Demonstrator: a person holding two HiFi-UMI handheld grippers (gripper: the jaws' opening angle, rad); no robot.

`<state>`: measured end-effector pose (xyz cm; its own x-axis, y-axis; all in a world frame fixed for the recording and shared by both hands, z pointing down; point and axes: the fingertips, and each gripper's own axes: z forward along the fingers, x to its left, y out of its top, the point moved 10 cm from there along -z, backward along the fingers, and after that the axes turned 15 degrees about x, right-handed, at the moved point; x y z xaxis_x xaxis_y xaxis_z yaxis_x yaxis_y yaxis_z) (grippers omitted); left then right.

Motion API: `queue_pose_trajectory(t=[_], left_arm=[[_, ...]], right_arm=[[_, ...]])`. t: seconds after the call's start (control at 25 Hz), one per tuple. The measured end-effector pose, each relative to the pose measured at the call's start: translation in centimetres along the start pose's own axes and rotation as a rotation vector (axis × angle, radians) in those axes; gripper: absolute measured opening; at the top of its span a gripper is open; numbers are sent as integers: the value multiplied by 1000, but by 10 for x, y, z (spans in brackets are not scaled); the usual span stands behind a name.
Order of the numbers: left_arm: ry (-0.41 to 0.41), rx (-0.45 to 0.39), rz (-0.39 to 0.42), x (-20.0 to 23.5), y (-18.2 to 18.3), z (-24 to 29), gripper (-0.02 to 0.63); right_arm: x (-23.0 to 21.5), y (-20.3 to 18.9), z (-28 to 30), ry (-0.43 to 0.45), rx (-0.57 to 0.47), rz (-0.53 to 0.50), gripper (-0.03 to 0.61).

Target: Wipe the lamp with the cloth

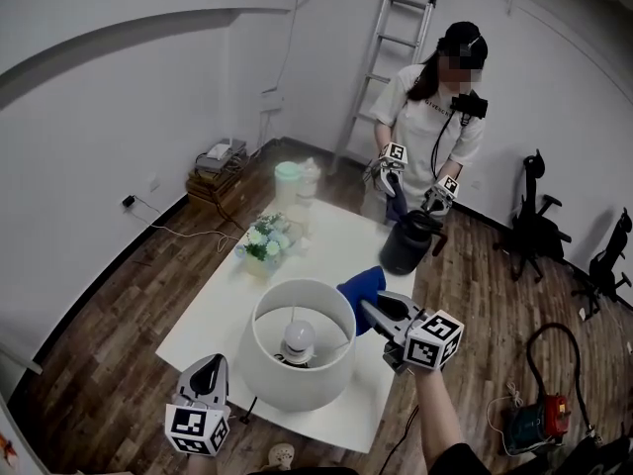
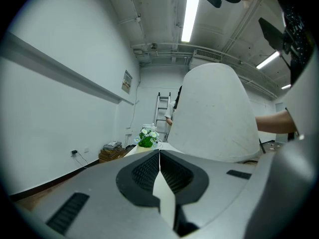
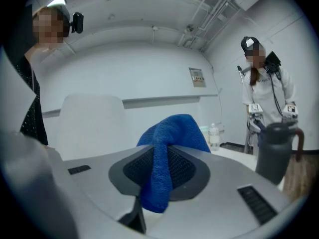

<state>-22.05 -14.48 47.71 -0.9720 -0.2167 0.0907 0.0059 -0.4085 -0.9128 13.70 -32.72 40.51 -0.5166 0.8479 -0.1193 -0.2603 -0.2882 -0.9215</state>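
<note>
The right claw (image 1: 376,313), clamped on the blue cloth (image 1: 359,287), hangs just beside the right rim of the upright white lamp (image 1: 297,364) on the tabletop (image 1: 341,231), while the left claw (image 1: 210,374), closed and empty, waits near the lamp's lower left.

**Left shut on nothing, right clamped on cloth**

My left gripper (image 1: 215,364) sits low at my left side. Its jaws are pressed together with nothing between them, and its tips point up and forward. My right gripper (image 1: 374,312) reaches out from a bare forearm (image 1: 441,419) and angles forward and to the left. Its jaws are closed on the blue cloth (image 1: 360,287), which bunches out past the tips.
</note>
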Motion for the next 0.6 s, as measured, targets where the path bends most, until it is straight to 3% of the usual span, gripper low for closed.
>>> queue_pose_trajectory(t=[0.16, 0.24, 0.32, 0.44, 0.6], left_arm=[[-5, -23, 6, 3, 10, 9, 12], [-10, -32, 13, 3, 15, 12, 11], [-10, -41, 22, 4, 20, 13, 12], [-10, -49, 29, 5, 23, 17, 12], [-13, -35, 33, 7, 21, 19, 12]], right_arm=[[-1, 89, -8, 170, -163, -75, 75], [6, 125, -4, 269, -167, -119, 75], [14, 147, 7, 368, -107, -160, 75], [23, 148, 33, 483, 7, -186, 75], [18, 121, 65, 535, 107, -148, 75]])
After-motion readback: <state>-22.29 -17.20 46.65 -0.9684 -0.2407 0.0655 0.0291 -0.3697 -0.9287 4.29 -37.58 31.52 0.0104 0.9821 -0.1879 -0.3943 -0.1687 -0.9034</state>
